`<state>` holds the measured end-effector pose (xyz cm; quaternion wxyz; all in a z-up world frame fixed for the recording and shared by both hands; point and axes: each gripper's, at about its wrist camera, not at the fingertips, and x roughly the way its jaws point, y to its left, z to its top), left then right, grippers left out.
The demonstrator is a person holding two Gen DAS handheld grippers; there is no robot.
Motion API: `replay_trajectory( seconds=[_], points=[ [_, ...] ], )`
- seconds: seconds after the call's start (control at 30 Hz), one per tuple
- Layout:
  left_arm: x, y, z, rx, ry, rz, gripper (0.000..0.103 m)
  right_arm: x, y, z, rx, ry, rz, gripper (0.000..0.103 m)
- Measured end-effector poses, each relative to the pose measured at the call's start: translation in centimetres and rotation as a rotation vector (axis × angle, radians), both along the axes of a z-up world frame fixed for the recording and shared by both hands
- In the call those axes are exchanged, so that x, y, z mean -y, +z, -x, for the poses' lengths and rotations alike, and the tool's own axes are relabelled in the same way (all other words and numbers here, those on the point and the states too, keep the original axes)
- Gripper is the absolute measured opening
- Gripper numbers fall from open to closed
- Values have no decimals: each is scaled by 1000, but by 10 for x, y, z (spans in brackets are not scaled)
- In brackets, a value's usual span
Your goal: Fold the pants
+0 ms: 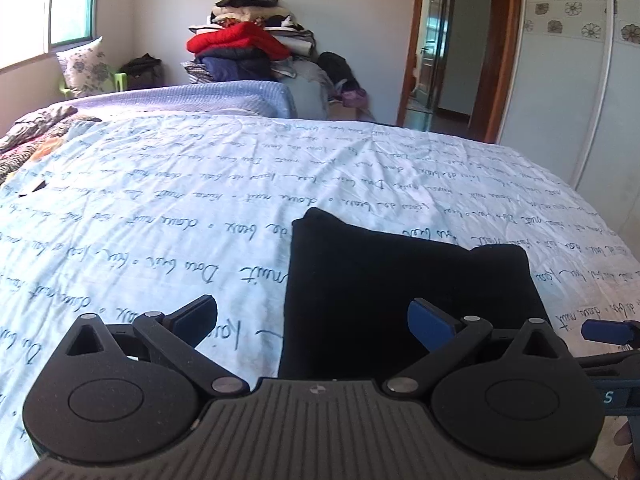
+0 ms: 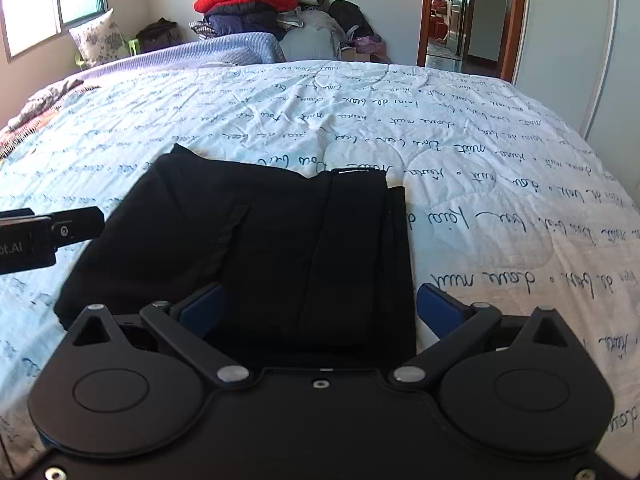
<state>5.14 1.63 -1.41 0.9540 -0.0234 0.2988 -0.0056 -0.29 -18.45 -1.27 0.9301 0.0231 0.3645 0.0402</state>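
Note:
Black pants [image 2: 256,248] lie folded into a compact rectangle on the bed's pale blue quilt [image 2: 400,120], with the waistband at the far right corner. They also show in the left wrist view [image 1: 384,292]. My right gripper [image 2: 320,308] is open above the near edge of the pants, holding nothing. My left gripper [image 1: 312,320] is open over the pants' left edge, its left finger over bare quilt [image 1: 160,220]. The right gripper's blue fingertip [image 1: 608,330] shows at the far right of the left wrist view, and the left gripper [image 2: 76,222] at the left edge of the right wrist view.
A heap of clothes [image 2: 256,0] with a red garment on top stands beyond the bed's far end. A patterned blanket [image 1: 28,140] lies at the bed's left side. A flowered pillow [image 2: 100,38] leans under the window. An open doorway [image 2: 464,12] and a white wardrobe [image 2: 580,40] are at right.

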Motion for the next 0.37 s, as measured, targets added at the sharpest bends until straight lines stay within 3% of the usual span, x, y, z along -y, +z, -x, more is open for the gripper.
replay_trajectory(
  seconds=[0.17, 0.37],
  points=[
    [2, 6, 16, 54, -8, -13, 100, 5, 1, 4, -9, -9, -34, 103],
    [8, 4, 17, 24, -14, -45, 102, 7, 0, 5, -27, -14, -46, 103]
  ],
)
